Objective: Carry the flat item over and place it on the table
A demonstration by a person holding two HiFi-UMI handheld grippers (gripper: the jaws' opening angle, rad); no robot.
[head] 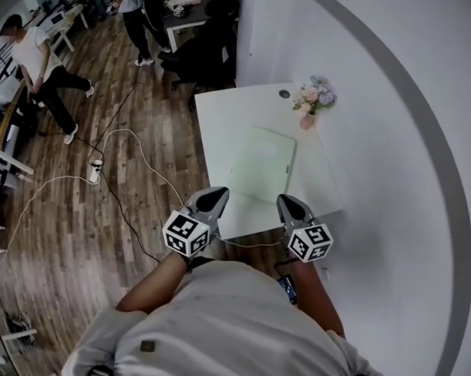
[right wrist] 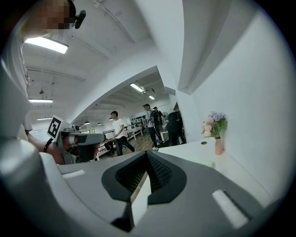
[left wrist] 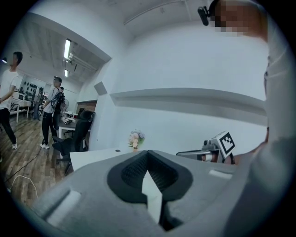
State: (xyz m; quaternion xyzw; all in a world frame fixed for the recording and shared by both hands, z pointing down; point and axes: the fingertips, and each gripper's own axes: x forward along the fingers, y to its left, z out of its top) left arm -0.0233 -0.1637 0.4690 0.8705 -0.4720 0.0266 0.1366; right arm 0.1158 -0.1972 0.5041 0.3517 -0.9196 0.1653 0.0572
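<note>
Holding flat pale-green board (head: 261, 163) by its near edge w/ both claws. At near-left corner: left claw (head: 218, 195), pads pressed together on the board, thin pale edge pinched btwn them in left gripper view. At near-right corner: right claw (head: 286, 200), likewise clamped on the board, edge-on strip caught btwn dark ribbed pads in right gripper view. Marker cubes on both, on the near side, close to the person's torso.

Stretching away from the claws toward the far side, over near-middle of white tabletop (head: 218, 121). Long side running near-to-far, slightly skewed vs. tabletop edges. Can't tell from head view whether resting on the surface or held just above it.

On far-right part of tabletop, near board's far-right corner: small pink vase (head: 307, 121), upright, w/ bunch of pastel flowers (head: 316, 92) in it, pink, white and bluish. Just left of the flowers: round dark cable hole (head: 284, 93) in the tabletop.

Past far-left corner of tabletop: black office chair (head: 201, 55). On wood floor (head: 79, 240) to the left: white and dark cables, plus power strip (head: 95, 171). Further off, far left: person in white top (head: 39, 68) mid-stride; second person (head: 141, 18) at far edge, by a desk. Right of tabletop: curved white wall w/ grey band (head: 422, 151).
</note>
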